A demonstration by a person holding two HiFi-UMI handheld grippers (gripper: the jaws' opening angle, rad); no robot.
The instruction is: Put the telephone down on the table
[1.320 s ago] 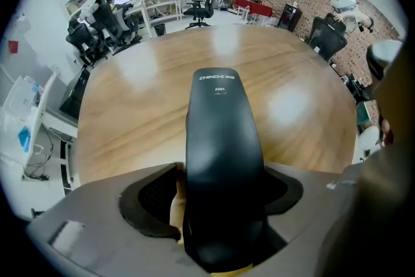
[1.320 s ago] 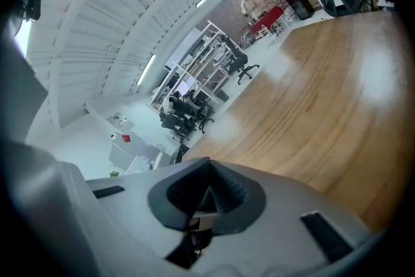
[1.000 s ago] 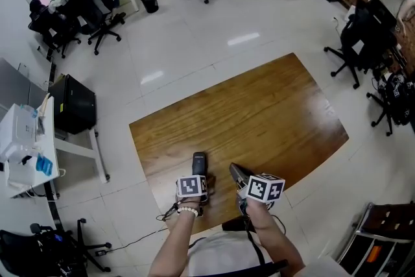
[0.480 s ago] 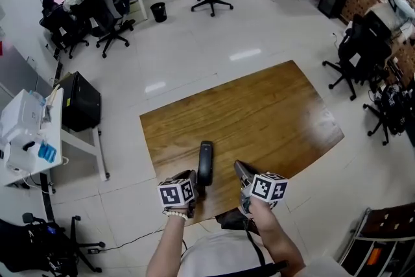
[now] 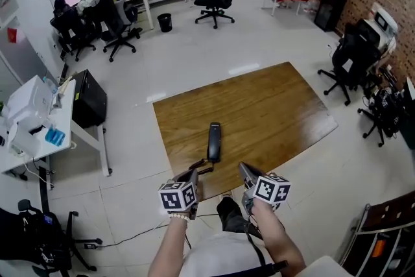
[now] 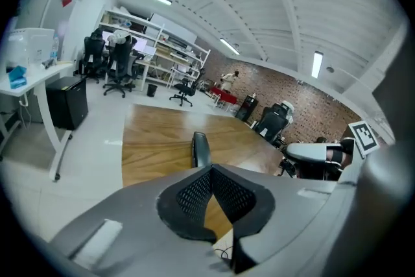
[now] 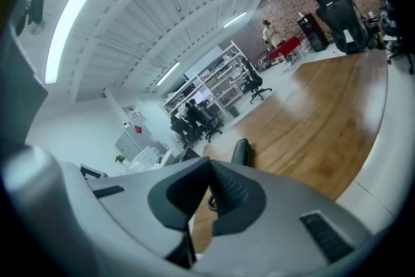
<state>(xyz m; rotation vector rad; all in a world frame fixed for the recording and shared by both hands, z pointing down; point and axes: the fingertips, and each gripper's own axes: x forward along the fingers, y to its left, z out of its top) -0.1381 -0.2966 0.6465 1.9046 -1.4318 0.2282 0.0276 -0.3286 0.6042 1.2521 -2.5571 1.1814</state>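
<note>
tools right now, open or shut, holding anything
Left tool: shut, jaws just closed, holding nothing.
Right tool: shut, holding nothing.

- Table [image 5: 279, 107]: bare wood across its far and right parts, open for passage.
- Telephone [image 5: 214, 141] lies by the near edge; its cord [image 5: 201, 167] trails off near-left.
- Office chairs [image 5: 353, 61] crowd the table's right side.

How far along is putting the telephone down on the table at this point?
Done: the telephone lies flat on the wooden table, and neither gripper touches it. In hand: nothing. The left gripper has just closed its jaws with nothing between them, and the right gripper is shut and empty too. Left: nothing that I can see.
</note>
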